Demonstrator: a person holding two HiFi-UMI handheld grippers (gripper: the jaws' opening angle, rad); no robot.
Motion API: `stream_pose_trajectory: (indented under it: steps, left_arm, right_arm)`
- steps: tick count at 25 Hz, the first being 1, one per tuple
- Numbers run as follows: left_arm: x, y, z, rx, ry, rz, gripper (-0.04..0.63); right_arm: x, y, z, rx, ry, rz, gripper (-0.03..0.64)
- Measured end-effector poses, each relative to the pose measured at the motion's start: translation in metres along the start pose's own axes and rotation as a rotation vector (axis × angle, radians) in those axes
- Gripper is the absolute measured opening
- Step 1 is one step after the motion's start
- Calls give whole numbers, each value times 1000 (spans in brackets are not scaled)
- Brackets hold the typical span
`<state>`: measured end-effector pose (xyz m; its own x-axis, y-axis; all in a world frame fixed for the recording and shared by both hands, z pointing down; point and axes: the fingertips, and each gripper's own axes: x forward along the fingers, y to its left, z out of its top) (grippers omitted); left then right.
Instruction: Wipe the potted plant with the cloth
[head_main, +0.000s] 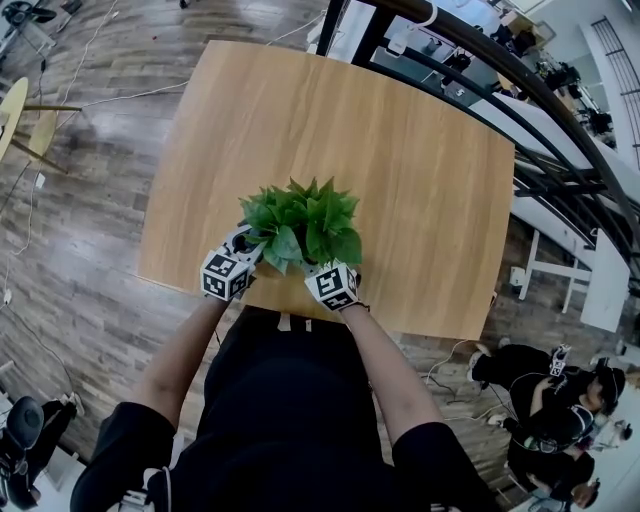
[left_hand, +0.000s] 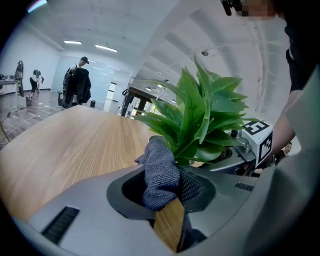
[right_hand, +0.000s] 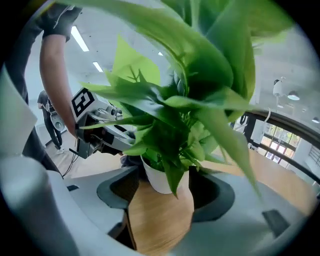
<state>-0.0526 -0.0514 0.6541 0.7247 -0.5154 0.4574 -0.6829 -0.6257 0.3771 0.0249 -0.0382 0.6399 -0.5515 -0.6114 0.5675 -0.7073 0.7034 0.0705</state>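
Left claw (head_main: 241, 254) clenched on grey cloth (left_hand: 159, 175), cloth bunched up, pressed against lower leaves of potted plant (head_main: 303, 225). Right claw (right_hand: 165, 189) grasping white pot (right_hand: 156, 181), jaws snug either side, steadying it by the look. Plant upright at near edge of counter (head_main: 400, 170), between both claws. Judgement: wipe under way at one low spot only. Upper and far-side leaves look untouched by cloth. Most wiping left.

Bright, even indoor light; ceiling strips (left_hand: 105, 48) at 11 o'clock, left gripper view. Fisheye bends edges, corners black. At 12 o'clock, leaves (right_hand: 220, 60) blurred
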Motion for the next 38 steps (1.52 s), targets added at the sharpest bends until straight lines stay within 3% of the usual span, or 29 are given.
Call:
stream_pose_trajectory:
  steps: [4,9,13,18,23,27,29,30,31,32,35,38]
  left_arm:
    - [2,-8,-4,3,2,-6,132]
    - [-2,-36,-14,-14,16,-70,132]
    - [-12,-40,-14,-100,-25,-92,132]
    - [-35,-54,-9,50,-41,-102,132]
    - [-76,-83,10,27,-108,-129,132]
    - [-104,-93,29,65,-179,-136,132]
    - [-114,-97,36,83,-207,-151,132]
    - [-119,-100,41,93,-211,-160,132]
    - [-123,-102,47,104,-215,-166,132]
    - [-126,-105,56,109,-225,-170,132]
    - [-130,-116,83,120,-270,-178,132]
    - [-137,-128,101,134,-302,-168,132]
  right_arm:
    - [2,-7,-3,39,12,-57,296]
    - [3,-6,-4,52,3,-52,296]
    - [-12,-2,5,101,-76,-32,295]
    - [-44,6,10,203,-138,-66,295]
    - [-87,20,27,309,-228,-105,295]
    - [-126,24,70,437,-390,-152,295]
    - [-144,30,95,439,-455,-173,289]
    - [-153,35,106,423,-480,-185,271]
    - [-161,39,116,401,-501,-194,179]
    - [-169,44,124,376,-516,-203,39]
    - [-185,48,140,316,-539,-234,35]
    - [-198,47,148,325,-555,-222,35]
